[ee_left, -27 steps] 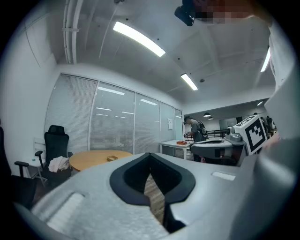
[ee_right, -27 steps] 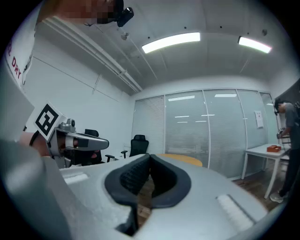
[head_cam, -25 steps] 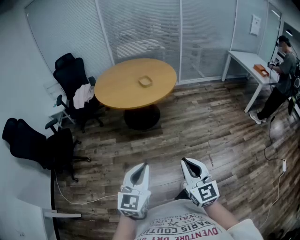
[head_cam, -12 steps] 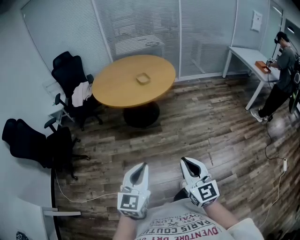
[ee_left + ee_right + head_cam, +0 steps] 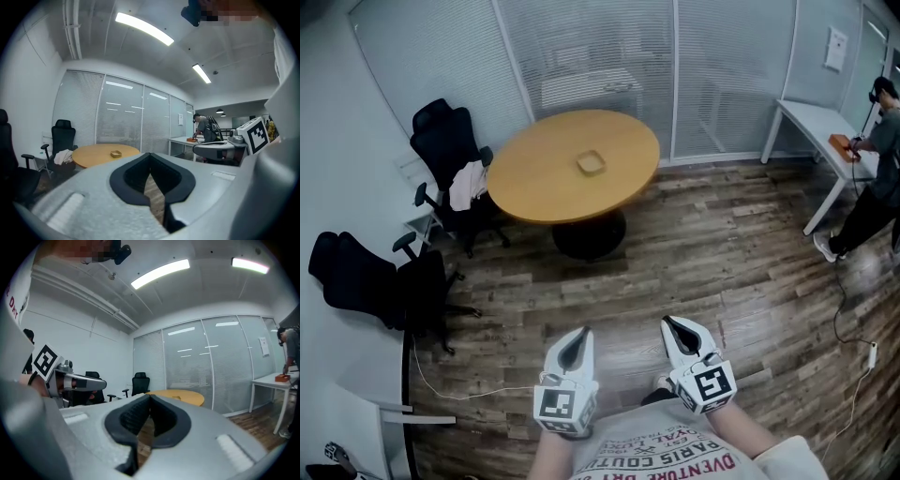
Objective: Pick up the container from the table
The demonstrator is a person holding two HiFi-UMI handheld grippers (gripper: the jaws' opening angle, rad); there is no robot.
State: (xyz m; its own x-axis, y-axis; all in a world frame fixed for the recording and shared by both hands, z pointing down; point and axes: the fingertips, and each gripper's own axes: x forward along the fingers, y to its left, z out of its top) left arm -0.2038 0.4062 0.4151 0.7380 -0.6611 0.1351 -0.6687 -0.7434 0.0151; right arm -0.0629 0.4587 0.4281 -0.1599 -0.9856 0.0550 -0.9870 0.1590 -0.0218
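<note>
**Head view.** The container [image 5: 592,163] sits near the middle of the round yellow counter [image 5: 539,178], at the far side of the room. Both grippers are low in the frame, close to the person's body and well apart from the counter. The left gripper [image 5: 584,330] and the right gripper [image 5: 667,322] lie side by side over the wooden floor [image 5: 722,253], each with its jaws together and nothing in them. A black chair [image 5: 441,136] with a pale cloth [image 5: 469,185] on it stands to the left of the counter, and a second chair [image 5: 366,277] is nearer. At the right edge a person [image 5: 877,178] stands by a white desk [image 5: 811,122].

**Left gripper view.** The left gripper's [image 5: 150,153] jaws are closed tip to tip and hold nothing. Beyond them the container [image 5: 116,153] rests on the counter [image 5: 93,155], far off. The chair [image 5: 62,136] is to its left. The right gripper [image 5: 220,149] shows at the right, with the person [image 5: 204,129] beyond it.

**Right gripper view.** The right gripper's [image 5: 150,395] jaws are closed and empty. The counter [image 5: 185,396] is far behind the tips, and the container on it is too small to make out clearly. The left gripper [image 5: 82,380] shows at the left, and a chair [image 5: 140,381] stands near the blinds.
</note>
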